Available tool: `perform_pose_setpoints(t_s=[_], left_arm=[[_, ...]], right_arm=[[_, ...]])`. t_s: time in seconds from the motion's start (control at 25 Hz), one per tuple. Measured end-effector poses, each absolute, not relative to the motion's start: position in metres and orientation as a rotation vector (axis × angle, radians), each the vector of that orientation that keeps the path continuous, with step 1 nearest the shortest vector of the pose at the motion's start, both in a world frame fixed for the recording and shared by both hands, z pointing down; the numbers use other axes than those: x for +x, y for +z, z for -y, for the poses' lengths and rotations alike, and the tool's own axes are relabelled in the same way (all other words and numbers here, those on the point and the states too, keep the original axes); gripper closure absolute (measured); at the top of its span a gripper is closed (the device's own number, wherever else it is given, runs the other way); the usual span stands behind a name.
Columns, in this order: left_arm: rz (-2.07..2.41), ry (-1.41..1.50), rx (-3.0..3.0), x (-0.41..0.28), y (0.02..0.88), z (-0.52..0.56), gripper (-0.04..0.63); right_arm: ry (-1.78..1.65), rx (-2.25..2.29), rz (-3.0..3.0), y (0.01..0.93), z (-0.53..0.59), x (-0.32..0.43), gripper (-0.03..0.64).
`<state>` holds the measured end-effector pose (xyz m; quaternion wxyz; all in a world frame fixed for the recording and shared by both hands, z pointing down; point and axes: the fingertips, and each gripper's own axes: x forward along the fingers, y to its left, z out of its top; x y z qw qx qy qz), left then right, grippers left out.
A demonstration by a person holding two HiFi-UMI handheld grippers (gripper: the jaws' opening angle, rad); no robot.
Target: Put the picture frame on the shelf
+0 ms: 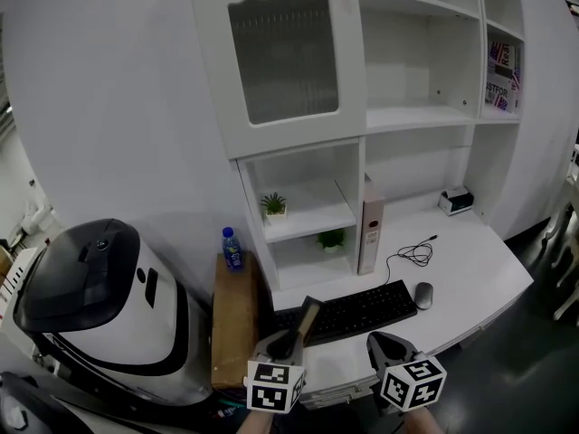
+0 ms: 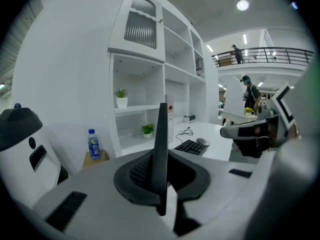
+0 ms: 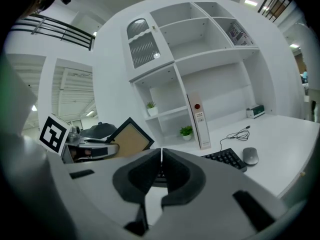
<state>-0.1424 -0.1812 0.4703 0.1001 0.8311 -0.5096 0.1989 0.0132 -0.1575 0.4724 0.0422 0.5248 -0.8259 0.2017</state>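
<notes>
The picture frame (image 1: 308,318) has a black rim and a tan back. My left gripper (image 1: 291,336) is shut on its lower edge and holds it above the desk's front edge, near the keyboard. In the left gripper view the frame (image 2: 161,144) stands edge-on between the jaws of that gripper (image 2: 161,176). The right gripper view shows the frame (image 3: 128,141) tilted, at the left. My right gripper (image 1: 384,343) is shut with nothing in it, to the right of the left one; its jaws (image 3: 161,159) meet. The white shelf unit (image 1: 312,208) rises behind the desk.
Two small potted plants (image 1: 274,205) (image 1: 332,239) stand in the lower shelf compartments, with a tall binder (image 1: 371,234) beside them. A keyboard (image 1: 362,309), mouse (image 1: 423,294) and cable lie on the desk (image 1: 479,269). A blue bottle (image 1: 232,248) stands on a cardboard box (image 1: 234,324); a white-and-black machine (image 1: 99,297) is at the left.
</notes>
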Motion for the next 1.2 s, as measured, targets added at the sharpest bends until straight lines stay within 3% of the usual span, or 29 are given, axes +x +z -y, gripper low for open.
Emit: perform_pose_setpoints(t_s=[1.2], left_arm=[[1.728, 1.181, 2.927, -0.088, 0.379, 0.298, 0.557]], right_arm=[[0.613, 1.437, 2.627, 0.454, 0.246, 0.001, 0.614]])
